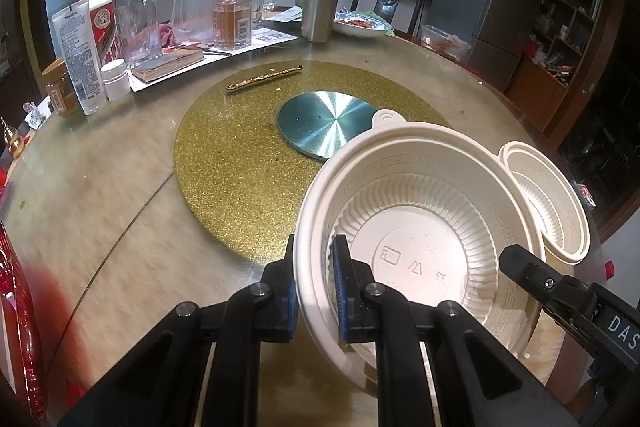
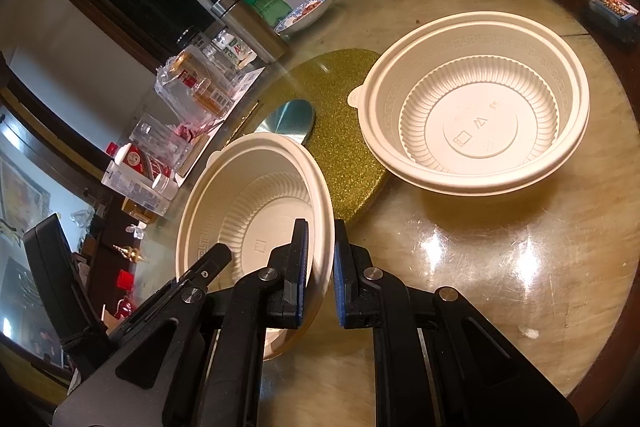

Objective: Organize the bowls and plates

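Left gripper (image 1: 316,283) nearest: fingers (image 1: 345,291) clamped on near rim of bowl (image 1: 420,227), one pad inside wall, one outside. Bowl cream plastic, ribbed wall, key-pattern band under rim, tilted over worktop (image 1: 120,187) edge by gold mat (image 1: 240,155). Second bowl (image 1: 552,203) just right, overlapped by first. Two bowls counted.

Right view: right gripper (image 2: 320,279) fingers (image 2: 299,267) pinching rim of tilted bowl (image 2: 248,195). Other bowl (image 2: 480,107) upright on worktop (image 2: 500,267), tab over mat (image 2: 344,147). Two bowls, same kind.

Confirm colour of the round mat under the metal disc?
Glittery gold mat; the left wrist view shows it best.
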Demonstrator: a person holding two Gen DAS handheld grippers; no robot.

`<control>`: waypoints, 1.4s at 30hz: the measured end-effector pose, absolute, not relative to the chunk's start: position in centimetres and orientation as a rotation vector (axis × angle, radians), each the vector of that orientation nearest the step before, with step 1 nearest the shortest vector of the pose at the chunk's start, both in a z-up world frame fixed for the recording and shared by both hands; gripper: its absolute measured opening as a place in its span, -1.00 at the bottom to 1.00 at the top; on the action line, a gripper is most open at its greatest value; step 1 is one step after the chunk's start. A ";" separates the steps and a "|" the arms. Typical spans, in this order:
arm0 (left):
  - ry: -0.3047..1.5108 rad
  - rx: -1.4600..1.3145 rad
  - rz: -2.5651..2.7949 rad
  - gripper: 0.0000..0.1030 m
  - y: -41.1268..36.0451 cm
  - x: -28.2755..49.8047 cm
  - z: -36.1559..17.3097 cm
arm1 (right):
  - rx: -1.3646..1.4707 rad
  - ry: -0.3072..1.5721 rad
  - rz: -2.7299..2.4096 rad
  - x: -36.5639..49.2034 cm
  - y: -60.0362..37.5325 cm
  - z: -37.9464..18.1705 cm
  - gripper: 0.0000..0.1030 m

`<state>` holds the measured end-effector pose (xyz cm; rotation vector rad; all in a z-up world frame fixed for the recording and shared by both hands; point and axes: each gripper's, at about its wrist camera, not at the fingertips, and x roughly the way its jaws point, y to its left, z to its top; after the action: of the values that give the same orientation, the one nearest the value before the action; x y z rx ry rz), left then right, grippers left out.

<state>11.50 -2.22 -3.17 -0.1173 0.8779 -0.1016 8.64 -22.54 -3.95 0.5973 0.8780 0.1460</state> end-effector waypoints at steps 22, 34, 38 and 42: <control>0.797 -0.030 -0.023 -0.72 -2.4 9.2 -0.2 | 0.536 0.812 0.180 7.2 -21.6 -1.9 -0.79; 0.764 -0.071 -0.005 -0.72 0.3 6.7 1.1 | 0.487 0.801 0.223 5.5 -19.0 0.0 -0.79; 0.747 -0.086 0.009 -0.72 1.8 6.0 1.8 | 0.463 0.793 0.243 5.1 -17.6 0.8 -0.79; 0.745 -0.098 0.027 -0.72 3.4 5.5 2.3 | 0.437 0.793 0.264 5.2 -16.2 1.6 -0.79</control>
<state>5.51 3.36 2.33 -0.0979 0.7449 0.0265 5.17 -16.16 1.59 0.4374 0.7928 0.2642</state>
